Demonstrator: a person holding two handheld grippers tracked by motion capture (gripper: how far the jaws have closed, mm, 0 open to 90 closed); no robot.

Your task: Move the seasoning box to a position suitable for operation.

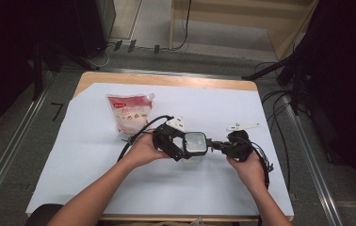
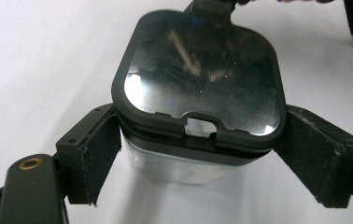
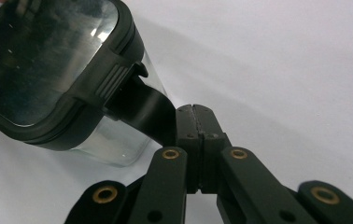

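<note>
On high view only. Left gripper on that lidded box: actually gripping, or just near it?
Observer: Gripping. In the left gripper view, the left gripper has its pads against opposite sides of the box, just under the black lid.
Operator: Right jaws?
Observer: The right gripper is shut, jaw against jaw, in its own view.
Operator: Shut on what?
Observer: Its tips meet the black latch flap hanging from the lid's edge. I can't tell whether the flap is pinched.
</note>
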